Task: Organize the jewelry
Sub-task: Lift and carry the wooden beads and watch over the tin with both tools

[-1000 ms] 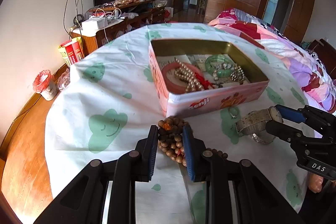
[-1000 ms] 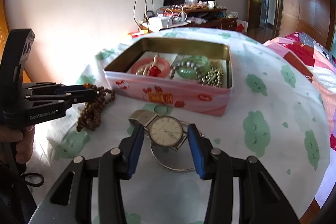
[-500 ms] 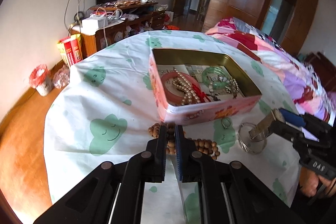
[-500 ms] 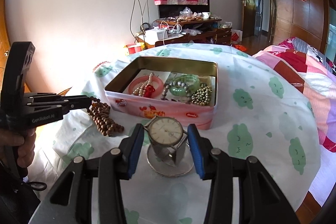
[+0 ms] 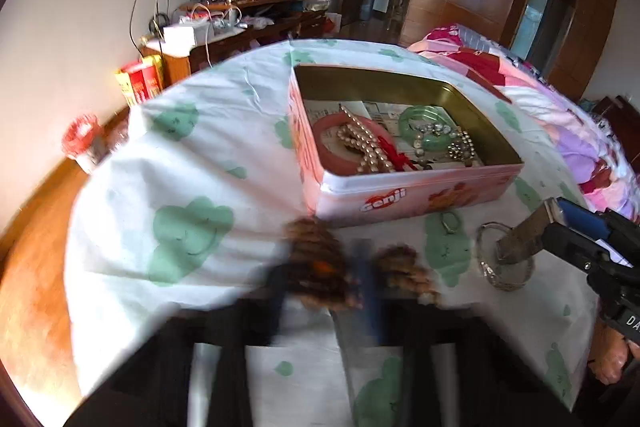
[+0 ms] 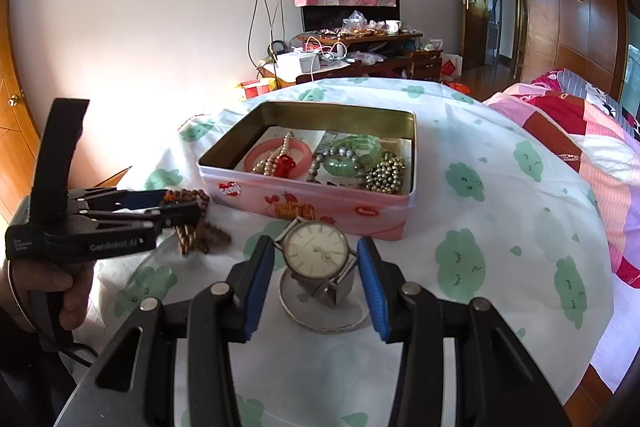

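A string of brown wooden beads [image 5: 320, 263] sits pinched in my left gripper [image 5: 322, 267], which is blurred in its own view. From the right wrist, that left gripper [image 6: 180, 207] is shut on the wooden beads [image 6: 192, 227], and part of the strand dangles to the cloth. My right gripper [image 6: 316, 247] is shut on a silver wristwatch [image 6: 318, 251], held just above a silver bangle [image 6: 324, 323]. The open pink tin [image 5: 420, 195] lies beyond, holding a pink bangle [image 5: 332, 147], pearls and a green bangle [image 5: 424, 119].
A round table with a white, green-cloud cloth [image 5: 192, 227] carries everything. A small ring [image 5: 450, 223] lies in front of the tin, beside the silver bangle [image 5: 506, 279]. A bed [image 6: 580, 131] stands to the right, a cluttered cabinet [image 6: 352, 55] behind. A hand [image 6: 60, 291] grips the left tool.
The left jaws went from open around the beads to shut on them, and the strand has bunched at the tips. The right gripper keeps the watch over the bangle.
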